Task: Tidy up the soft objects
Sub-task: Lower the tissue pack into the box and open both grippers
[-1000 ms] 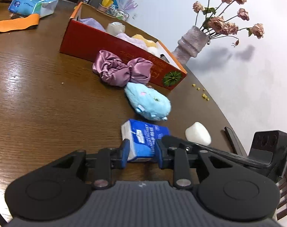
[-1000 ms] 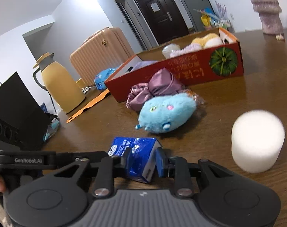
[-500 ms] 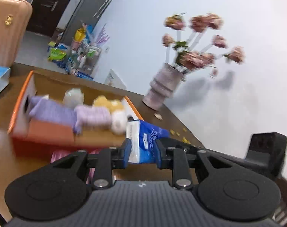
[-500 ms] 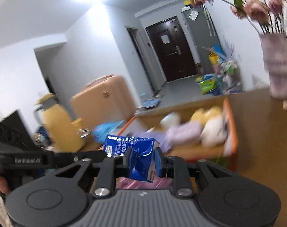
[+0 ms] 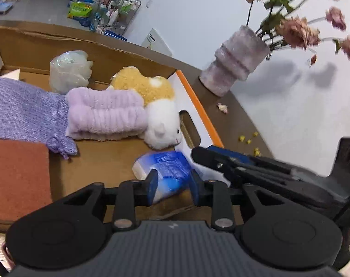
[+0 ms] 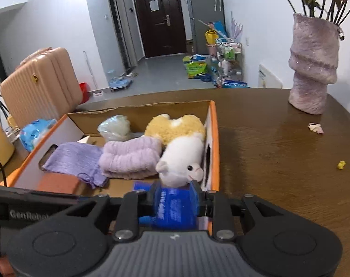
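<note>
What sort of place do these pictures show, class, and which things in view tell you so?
Most likely a lived-in home, near the entrance. A dark front door stands past a tan suitcase, and a vase of dried flowers sits on the wooden dining table.

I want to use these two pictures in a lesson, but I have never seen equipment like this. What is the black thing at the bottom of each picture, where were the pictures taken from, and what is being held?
There is no robot here. A person holds a hand-held gripper in each hand, a two-fingered clamp with a wide-angle camera looking along its fingers. One picture comes from the left hand-held gripper, the other from the right hand-held gripper; the black shape is the tool's own body.

Both clamp the same blue tissue pack, just inside the near end of a cardboard box. In the box lie a white and yellow plush toy, a folded lilac towel, a purple cloth pouch and a pale plastic bundle. The box sits on a brown wooden table beside a vase of dried flowers.
</note>
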`<state>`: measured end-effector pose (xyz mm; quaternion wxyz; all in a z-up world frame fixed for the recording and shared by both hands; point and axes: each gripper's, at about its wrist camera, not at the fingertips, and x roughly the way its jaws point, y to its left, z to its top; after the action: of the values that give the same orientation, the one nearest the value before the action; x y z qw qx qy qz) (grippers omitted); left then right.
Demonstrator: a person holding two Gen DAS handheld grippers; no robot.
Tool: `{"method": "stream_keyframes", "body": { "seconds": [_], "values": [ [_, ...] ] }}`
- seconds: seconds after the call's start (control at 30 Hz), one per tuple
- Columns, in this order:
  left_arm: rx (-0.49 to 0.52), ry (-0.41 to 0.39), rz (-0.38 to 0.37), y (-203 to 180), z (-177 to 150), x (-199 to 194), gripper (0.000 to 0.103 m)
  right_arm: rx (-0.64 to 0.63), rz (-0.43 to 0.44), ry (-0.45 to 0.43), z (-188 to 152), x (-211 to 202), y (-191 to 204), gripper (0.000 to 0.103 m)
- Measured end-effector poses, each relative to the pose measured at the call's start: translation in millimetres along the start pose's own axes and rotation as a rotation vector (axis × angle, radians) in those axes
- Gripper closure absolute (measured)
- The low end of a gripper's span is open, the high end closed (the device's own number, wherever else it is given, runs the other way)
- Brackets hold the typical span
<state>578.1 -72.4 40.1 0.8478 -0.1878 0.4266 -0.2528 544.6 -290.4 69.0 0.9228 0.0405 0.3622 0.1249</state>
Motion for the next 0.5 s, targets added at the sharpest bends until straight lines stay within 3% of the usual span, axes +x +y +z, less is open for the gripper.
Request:
{"method": "stream_keyframes", "body": {
  "seconds": [0.17,0.27,0.3,0.37,0.5],
  "values": [
    [0.089,-0.066,0.039,-13,-6,-51,0.063,-0.043,-0.009,-0.072,6,-34,6,0.073],
    [0.158,-0.129,0.141,-21,-14,-102,0.060,-0.064,0.005,-0.120,13,-62,12,0.065],
    [0.180,-0.152,0.167,-24,-19,-118,0.057,-0.072,0.010,-0.132,14,-72,14,0.063],
    [0.223,-0.212,0.221,-26,-34,-153,0.034,-0.091,0.021,-0.155,14,-89,22,0.058],
    [0.301,-0.327,0.383,-31,-71,-203,0.022,-0.147,0.053,-0.200,2,-118,43,0.048]
  ]
}}
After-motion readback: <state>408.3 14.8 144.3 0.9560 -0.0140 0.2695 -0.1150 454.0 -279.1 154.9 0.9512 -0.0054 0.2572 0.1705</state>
